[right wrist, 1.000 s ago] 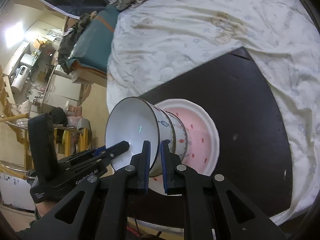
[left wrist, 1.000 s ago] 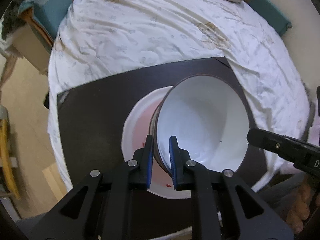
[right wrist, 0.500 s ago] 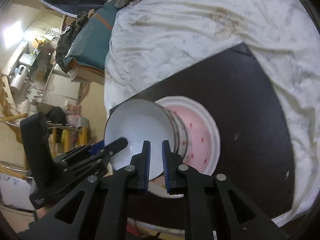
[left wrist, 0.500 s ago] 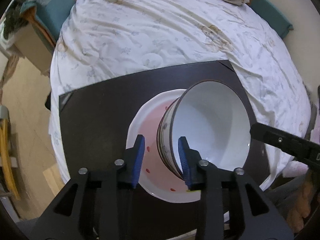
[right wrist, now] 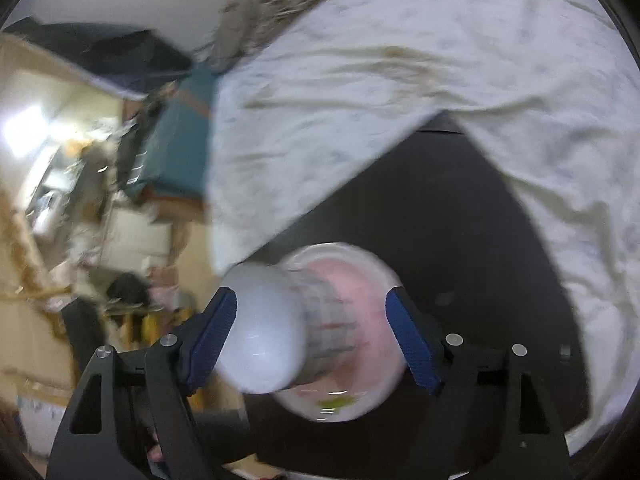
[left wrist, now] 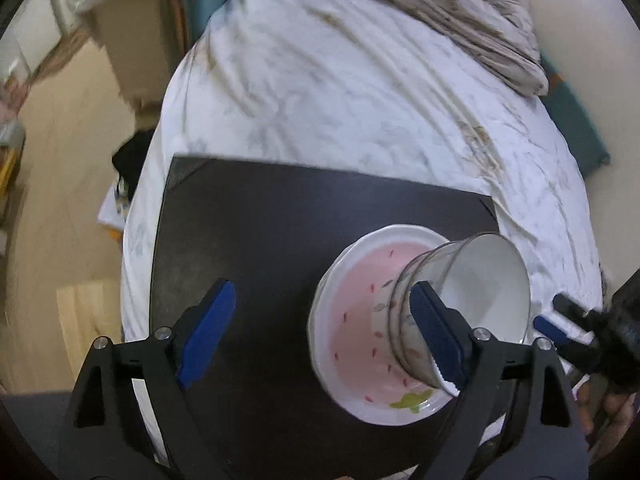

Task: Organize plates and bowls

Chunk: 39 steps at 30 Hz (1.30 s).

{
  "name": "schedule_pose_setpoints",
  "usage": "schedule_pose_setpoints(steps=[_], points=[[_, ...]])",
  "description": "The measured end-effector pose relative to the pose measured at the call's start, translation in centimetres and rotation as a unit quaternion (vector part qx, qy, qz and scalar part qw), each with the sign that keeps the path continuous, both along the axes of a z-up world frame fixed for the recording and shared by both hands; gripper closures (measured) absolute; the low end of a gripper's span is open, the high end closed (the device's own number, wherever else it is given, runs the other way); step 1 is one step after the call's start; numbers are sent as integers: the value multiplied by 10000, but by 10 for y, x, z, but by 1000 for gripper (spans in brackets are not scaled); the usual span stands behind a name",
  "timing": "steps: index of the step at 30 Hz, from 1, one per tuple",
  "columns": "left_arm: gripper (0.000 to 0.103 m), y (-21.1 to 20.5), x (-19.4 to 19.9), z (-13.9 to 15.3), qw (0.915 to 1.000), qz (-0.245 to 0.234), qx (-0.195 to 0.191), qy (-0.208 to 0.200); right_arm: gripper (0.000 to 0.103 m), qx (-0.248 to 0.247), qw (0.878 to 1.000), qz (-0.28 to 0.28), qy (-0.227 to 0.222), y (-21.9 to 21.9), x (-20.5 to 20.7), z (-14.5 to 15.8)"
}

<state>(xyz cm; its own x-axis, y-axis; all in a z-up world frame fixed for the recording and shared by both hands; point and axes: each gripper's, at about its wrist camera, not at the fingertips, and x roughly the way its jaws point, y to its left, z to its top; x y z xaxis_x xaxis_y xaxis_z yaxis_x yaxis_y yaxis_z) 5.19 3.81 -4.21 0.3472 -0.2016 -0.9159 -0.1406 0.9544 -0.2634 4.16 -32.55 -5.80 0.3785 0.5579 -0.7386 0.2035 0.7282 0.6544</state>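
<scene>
So, closest to the lens, the left gripper (left wrist: 320, 332) is seen pointed steeply down, its blue pads spread wide after the jaws were just opened up. Nothing is pinched between them: the left pad sits over bare dark board (left wrist: 260, 240), and the right pad is overlapped with the side of the bowl stack (left wrist: 460, 312), though real contact can't be confirmed from this angle.

Same story for the right gripper (right wrist: 312, 336), angled down less steeply. Its jaws were also just opened wide, and the bowl stack (right wrist: 280, 328) is framed between the pads without being squeezed; this view is badly smeared by blur, so fine contact can't be judged.

Next out, the stacked bowls are seen sitting on the pink-centred plate (left wrist: 352, 320), white insides facing up. The plate itself is laid on the board, toward its near right part. At the right edge of the left view, the other gripper and a bit of a hand (left wrist: 612, 404) are caught.

Farthest back, a rumpled white bedsheet (left wrist: 340, 100) is spread under everything.
</scene>
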Motion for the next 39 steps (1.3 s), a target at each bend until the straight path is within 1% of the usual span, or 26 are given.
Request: schedule_pose_setpoints(steps=[1,2,3,5,7,8,10,12,13,14,15,16,17,18,21,23,24,25,26,29,32,35,39], points=[[16,3,0,-2,10000,9,-52,45,29,154,9998,-34,137,-5,0,-9],[16,6,-1,-3,9999,72,-45,63,33,207,9995,-49,253,-10,0,-18],[16,10,-2,-4,9998,174,-24,53,33,53,9993,-26,371,-12,-1,-26],[16,16,-3,-12,9993,317,-30,177,40,12,9986,112,511,-10,0,-40],[16,17,-4,-27,9983,362,94,444,43,21,9977,275,613,-6,1,-53],[16,17,-6,-41,9968,387,144,682,45,61,9968,392,700,-2,1,-62],[16,15,-9,-61,9941,367,130,1013,50,56,9954,523,802,5,2,-74],[18,10,-12,-79,9917,289,114,1245,51,4,9934,604,974,11,3,-86],[21,8,-13,-85,9910,285,117,1302,55,11,9928,638,1009,14,4,-89],[22,6,-15,-90,9910,254,31,1312,58,-7,9925,680,1017,16,4,-90],[24,3,-15,-93,9908,209,-4,1339,58,-85,9921,732,1015,19,5,-90],[32,-2,-14,-96,9906,100,-69,1364,61,-127,9918,759,1022,19,4,-92],[35,-6,-13,-98,9902,-7,-161,1387,65,-151,9908,807,1072,22,5,-95],[40,-9,-12,-100,9897,-57,-221,1413,67,-153,9901,844,1110,23,5,-96],[53,-16,-9,-106,9861,-94,-628,1536,68,-144,9862,1008,1306,32,5,-108],[68,-24,-5,-105,9846,-162,-793,1552,68,-167,9836,1136,1391,38,4,-113],[73,-29,-2,-103,9847,-229,-711,1572,68,-188,9836,1180,1353,41,5,-113],[72,-32,-3,-102,9849,-214,-668,1583,75,-185,9835,1229,1314,44,6,-113],[72,-31,-2,-102,9841,-149,-685,1632,76,-308,9830,1294,1268,48,8,-110],[72,-32,2,-101,9830,-87,-700,1693,76,-279,9836,1192,1323,46,10,-111],[72,-33,12,-101,9839,-59,-712,1641,75,-283,9845,1120,1317,44,18,-111],[73,-32,26,-103,9853,45,-729,1547,75,-297,9856,1105,1241,45,30,-111],[73,-28,42,-104,9886,43,-677,1346,75,-281,9882,997,1128,43,48,-112]])
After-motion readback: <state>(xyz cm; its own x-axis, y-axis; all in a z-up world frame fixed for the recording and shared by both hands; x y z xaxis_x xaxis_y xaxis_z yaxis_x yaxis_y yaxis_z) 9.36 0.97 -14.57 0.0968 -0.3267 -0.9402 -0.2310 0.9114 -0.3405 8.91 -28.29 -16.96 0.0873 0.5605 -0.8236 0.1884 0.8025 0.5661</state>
